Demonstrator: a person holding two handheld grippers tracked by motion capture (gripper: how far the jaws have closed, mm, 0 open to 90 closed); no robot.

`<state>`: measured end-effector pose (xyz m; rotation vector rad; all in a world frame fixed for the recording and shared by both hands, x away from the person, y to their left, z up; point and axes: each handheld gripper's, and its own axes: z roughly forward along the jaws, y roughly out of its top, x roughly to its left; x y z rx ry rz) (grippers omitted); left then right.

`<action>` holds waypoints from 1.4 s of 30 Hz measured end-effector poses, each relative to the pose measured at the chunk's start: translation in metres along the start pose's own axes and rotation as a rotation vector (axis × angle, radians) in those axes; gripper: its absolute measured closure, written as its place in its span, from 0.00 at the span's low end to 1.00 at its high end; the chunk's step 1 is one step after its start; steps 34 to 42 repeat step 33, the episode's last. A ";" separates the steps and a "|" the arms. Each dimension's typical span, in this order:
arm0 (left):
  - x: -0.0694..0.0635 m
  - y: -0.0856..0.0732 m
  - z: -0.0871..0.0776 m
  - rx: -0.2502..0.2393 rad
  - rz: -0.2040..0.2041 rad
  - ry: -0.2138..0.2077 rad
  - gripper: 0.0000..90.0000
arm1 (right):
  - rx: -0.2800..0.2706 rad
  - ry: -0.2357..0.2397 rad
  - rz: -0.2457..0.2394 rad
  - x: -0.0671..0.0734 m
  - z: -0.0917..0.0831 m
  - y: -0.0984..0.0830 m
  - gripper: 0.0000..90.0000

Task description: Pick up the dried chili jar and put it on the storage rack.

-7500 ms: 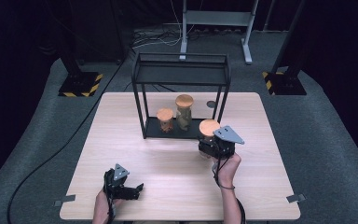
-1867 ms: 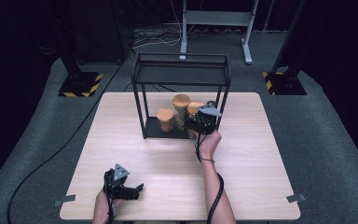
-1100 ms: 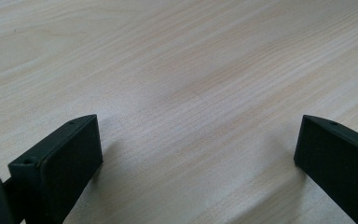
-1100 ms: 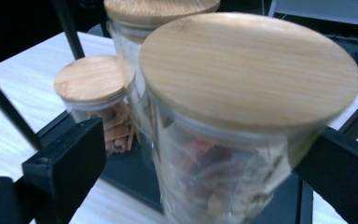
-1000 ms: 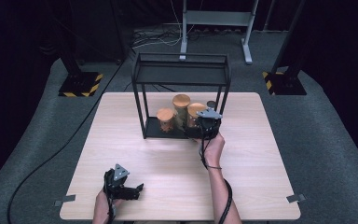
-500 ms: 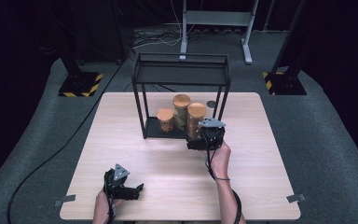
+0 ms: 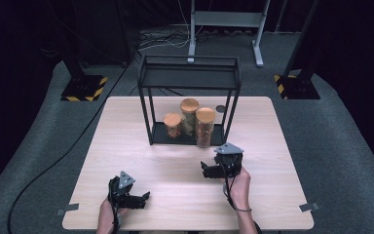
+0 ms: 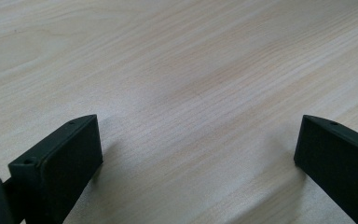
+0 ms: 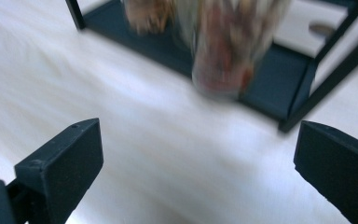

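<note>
Left gripper near the table's near edge, left of middle, jaws wide, nothing between them, bare wood under it. Right gripper mid-table toward the right side, jaws have just been opening and stand wide, empty. Beyond it the jar stands upright at the front right corner of the black rack's bottom shelf, beside two more cork-lidded jars. Placement looks done; judging by this, little is left.
</note>
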<state>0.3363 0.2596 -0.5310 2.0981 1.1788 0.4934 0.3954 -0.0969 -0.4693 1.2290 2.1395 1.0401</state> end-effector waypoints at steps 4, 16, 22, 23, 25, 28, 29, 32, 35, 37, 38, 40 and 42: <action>0.000 0.000 0.000 0.000 0.001 0.000 0.00 | 0.033 0.013 0.028 -0.003 -0.002 -0.028 0.01; 0.000 0.000 0.000 0.001 0.001 -0.001 0.00 | 0.070 0.037 0.037 -0.006 -0.009 -0.081 0.01; 0.000 0.000 0.000 0.000 0.001 -0.001 0.00 | 0.115 0.053 0.000 -0.003 -0.006 -0.080 0.00; 0.000 0.000 0.000 0.000 0.004 -0.004 0.00 | 0.119 0.045 -0.015 -0.002 -0.005 -0.080 0.00; 0.000 0.000 0.000 0.000 0.008 -0.007 0.00 | 0.121 0.048 -0.015 -0.002 -0.005 -0.080 0.00; 0.000 0.000 0.000 -0.001 0.007 -0.006 0.00 | 0.120 0.050 -0.017 -0.002 -0.005 -0.080 0.00; 0.000 0.000 0.000 -0.001 0.007 -0.006 0.00 | 0.122 0.048 -0.018 -0.002 -0.005 -0.080 0.00; 0.000 0.000 0.000 -0.001 0.007 -0.006 0.00 | 0.121 0.047 -0.020 -0.002 -0.005 -0.080 0.00; 0.000 0.000 0.000 -0.001 0.007 -0.006 0.00 | 0.121 0.046 -0.020 -0.001 -0.006 -0.080 0.00; 0.000 0.000 0.000 -0.001 0.007 -0.006 0.00 | 0.121 0.046 -0.020 -0.001 -0.006 -0.080 0.00; 0.000 0.000 0.000 -0.001 0.007 -0.006 0.00 | 0.121 0.046 -0.020 -0.001 -0.006 -0.080 0.00; 0.000 0.000 0.000 -0.001 0.007 -0.006 0.00 | 0.121 0.046 -0.020 -0.001 -0.006 -0.080 0.00; 0.000 0.000 0.000 -0.001 0.007 -0.006 0.00 | 0.121 0.046 -0.020 -0.001 -0.006 -0.080 0.00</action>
